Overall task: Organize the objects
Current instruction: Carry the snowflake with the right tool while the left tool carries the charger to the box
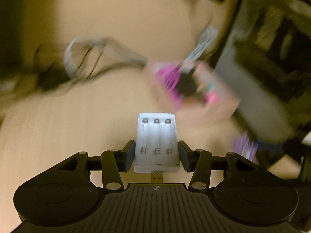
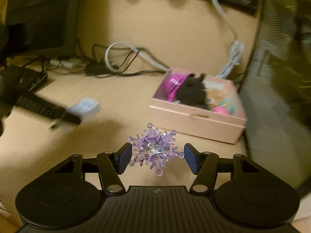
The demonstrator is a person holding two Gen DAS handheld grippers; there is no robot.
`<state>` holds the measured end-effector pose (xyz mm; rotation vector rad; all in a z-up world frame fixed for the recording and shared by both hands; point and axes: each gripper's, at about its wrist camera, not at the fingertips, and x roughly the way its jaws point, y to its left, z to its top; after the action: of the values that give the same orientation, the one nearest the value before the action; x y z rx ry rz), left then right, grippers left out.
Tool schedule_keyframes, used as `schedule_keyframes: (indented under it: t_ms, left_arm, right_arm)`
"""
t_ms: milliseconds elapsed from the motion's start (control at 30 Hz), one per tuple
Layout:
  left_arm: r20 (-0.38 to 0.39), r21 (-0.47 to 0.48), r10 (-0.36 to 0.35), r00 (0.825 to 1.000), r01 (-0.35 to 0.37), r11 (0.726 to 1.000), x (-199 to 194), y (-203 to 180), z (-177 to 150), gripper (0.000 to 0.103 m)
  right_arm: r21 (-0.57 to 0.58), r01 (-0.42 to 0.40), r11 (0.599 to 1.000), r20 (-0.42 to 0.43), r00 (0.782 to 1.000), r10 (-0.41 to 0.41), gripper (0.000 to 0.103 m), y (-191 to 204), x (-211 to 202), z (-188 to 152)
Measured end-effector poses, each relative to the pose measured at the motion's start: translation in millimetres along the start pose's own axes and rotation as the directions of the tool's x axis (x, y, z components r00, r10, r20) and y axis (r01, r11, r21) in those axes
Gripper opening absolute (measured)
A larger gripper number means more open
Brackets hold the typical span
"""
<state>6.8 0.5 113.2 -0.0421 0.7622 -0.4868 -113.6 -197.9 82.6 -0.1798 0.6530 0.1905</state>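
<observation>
My left gripper is shut on a white USB battery charger with three empty slots, held above the wooden desk. In the right wrist view the charger shows blurred at the left, in the other gripper. My right gripper is shut on a purple plastic snowflake, held above the desk. A pink open box lies ahead and to the right, holding a black plush toy, a magenta item and other small things. The box is blurred in the left view.
A tangle of white and black cables lies at the back of the desk. A dark monitor stands back left. A grey computer case stands along the right, close to the box. A black device sits far left.
</observation>
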Motion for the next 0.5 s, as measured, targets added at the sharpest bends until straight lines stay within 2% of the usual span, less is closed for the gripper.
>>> schedule_keyframes:
  t_ms: [100,200,300,400,433,500]
  left_arm:
    - [0.098,0.098,-0.044,0.994,0.034,0.995,11.1,-34.3,36.9,0.053]
    - [0.158,0.154,-0.071,0.985,0.046,0.987,31.7,-64.3,66.6,0.053]
    - [0.178,0.162,-0.107,0.978,0.078,0.984,51.3,-80.7,83.3,0.053]
    - [0.225,0.135,-0.098,0.969,0.068,0.989,69.1,-88.7,93.5,0.052]
    - [0.228,0.147,-0.094,0.969,0.061,0.987,75.4,-92.1,94.9,0.052]
    - [0.158,0.223,-0.076,0.984,0.04,0.974,95.0,-101.6,94.3,0.052]
  right_arm:
    - [0.029,0.031,0.999,0.019,0.999,-0.032,0.059,-13.7,-11.4,-4.0]
    - [0.05,0.057,0.997,0.021,0.998,-0.058,0.059,-25.8,-16.5,-9.0]
    - [0.08,0.084,0.993,0.02,0.996,-0.086,0.059,-35.8,-20.4,-13.5]
    - [0.107,0.092,0.99,0.032,0.995,-0.096,0.059,-42.1,-25.0,-17.3]
    - [0.112,0.093,0.989,0.036,0.995,-0.098,0.059,-43.9,-25.8,-18.4]
    - [0.122,0.095,0.988,0.041,0.994,-0.101,0.059,-47.0,-26.3,-19.8]
